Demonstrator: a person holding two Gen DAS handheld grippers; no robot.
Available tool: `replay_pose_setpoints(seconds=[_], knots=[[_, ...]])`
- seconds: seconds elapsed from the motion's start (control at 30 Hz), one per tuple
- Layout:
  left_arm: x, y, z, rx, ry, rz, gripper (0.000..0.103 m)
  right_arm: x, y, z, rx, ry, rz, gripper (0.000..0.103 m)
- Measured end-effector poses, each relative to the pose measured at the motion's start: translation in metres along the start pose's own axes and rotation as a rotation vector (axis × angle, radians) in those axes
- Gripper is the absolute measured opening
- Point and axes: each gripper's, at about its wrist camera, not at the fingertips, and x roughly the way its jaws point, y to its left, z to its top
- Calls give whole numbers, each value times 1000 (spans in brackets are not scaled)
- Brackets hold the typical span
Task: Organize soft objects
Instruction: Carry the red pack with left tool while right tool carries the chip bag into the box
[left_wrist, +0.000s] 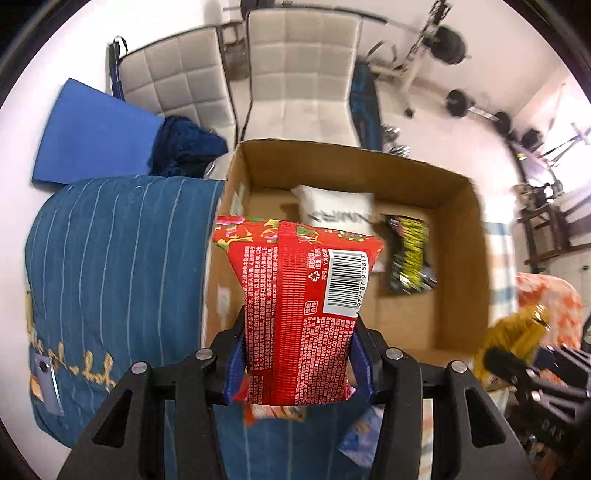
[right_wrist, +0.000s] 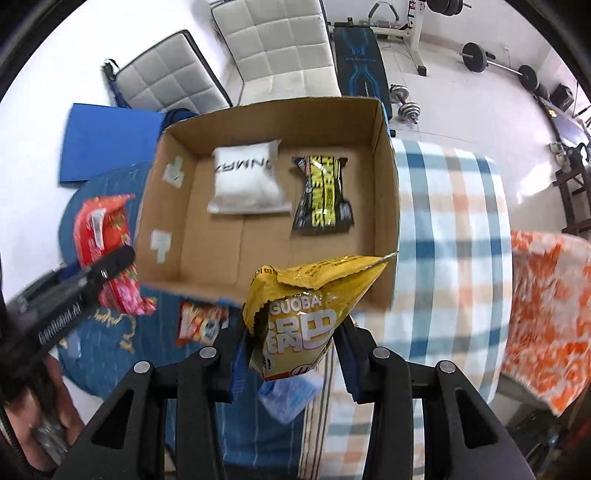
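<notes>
Two claws clench packets: left claw (left_wrist: 297, 363) red packet (left_wrist: 299, 306), right claw (right_wrist: 291, 354) yellow packet (right_wrist: 306, 317).

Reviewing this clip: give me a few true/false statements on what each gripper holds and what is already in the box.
1. The left gripper grips a red packet. True.
2. The right gripper is empty. False: it is shut on a yellow snack bag.
3. The cardboard box already holds a white pack and a black-and-yellow packet. True.
4. The white pack lies on top of the black-and-yellow packet. False: they lie side by side on the box floor.
</notes>
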Motion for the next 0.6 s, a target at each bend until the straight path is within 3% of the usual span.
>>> replay_pose_setpoints(seconds=[0.13, 0.27, 0.47, 0.6], knots=[[48, 1, 37, 23, 69, 88, 45, 36, -3, 42, 16, 71, -32, 44], [93, -8, 60, 115, 100, 227, 45, 82, -8, 66, 30, 138, -51, 44], [138, -23, 80, 196, 158, 327, 45, 138, -12, 92, 16, 216, -115, 44], [157, -28, 85, 212, 193, 350, 45, 157, -17, 97, 7, 272, -151, 44]])
